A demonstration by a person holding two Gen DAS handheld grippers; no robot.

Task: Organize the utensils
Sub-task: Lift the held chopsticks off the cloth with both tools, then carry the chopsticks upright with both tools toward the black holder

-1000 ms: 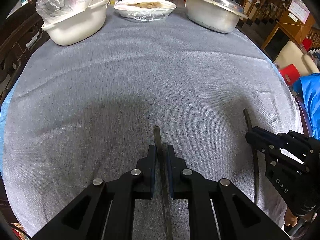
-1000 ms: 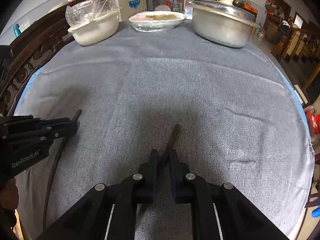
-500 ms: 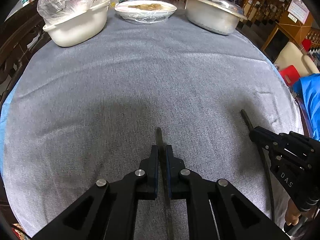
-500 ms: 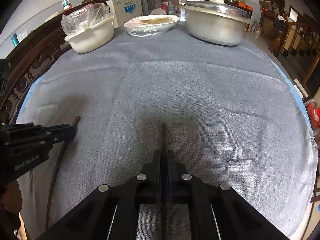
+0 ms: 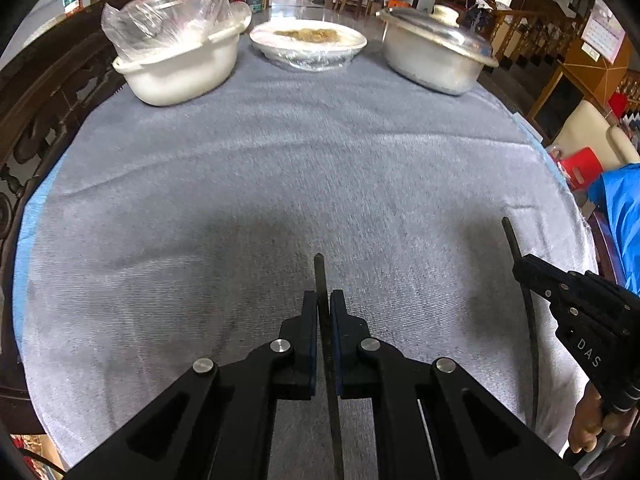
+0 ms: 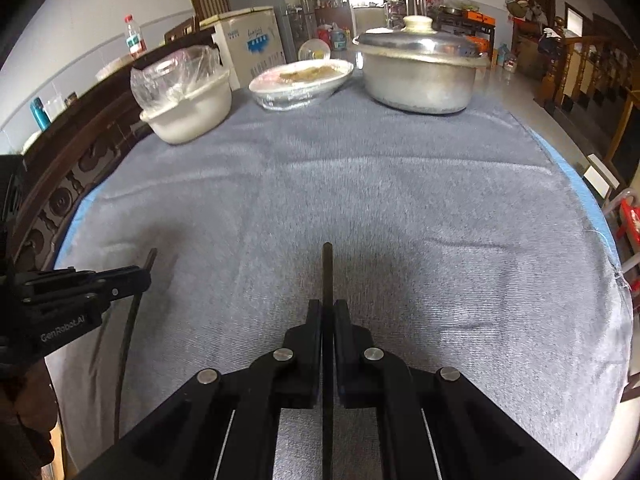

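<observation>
My left gripper (image 5: 324, 300) is shut on a thin dark utensil (image 5: 320, 270), like a chopstick, whose tip sticks out past the fingers above the grey tablecloth (image 5: 280, 168). My right gripper (image 6: 328, 308) is shut on a second dark stick (image 6: 327, 268) that points straight ahead. Each gripper shows in the other's view: the right one (image 5: 520, 266) at the right with its stick (image 5: 510, 232), the left one (image 6: 142, 276) at the left with its stick (image 6: 150, 258). Both are held near the table's near edge.
At the far side stand a white basin with a plastic bag (image 5: 180, 68), a film-covered dish of food (image 5: 308, 42) and a lidded metal pot (image 5: 436, 58). A carved wooden chair back (image 6: 60, 184) lines the left edge. A red stool (image 5: 580, 164) is off the right.
Both grippers have lifted and tilted up a little, so the far dishes look larger. The right gripper's stick turned from slanted to straight ahead. Both stay shut on their sticks.
</observation>
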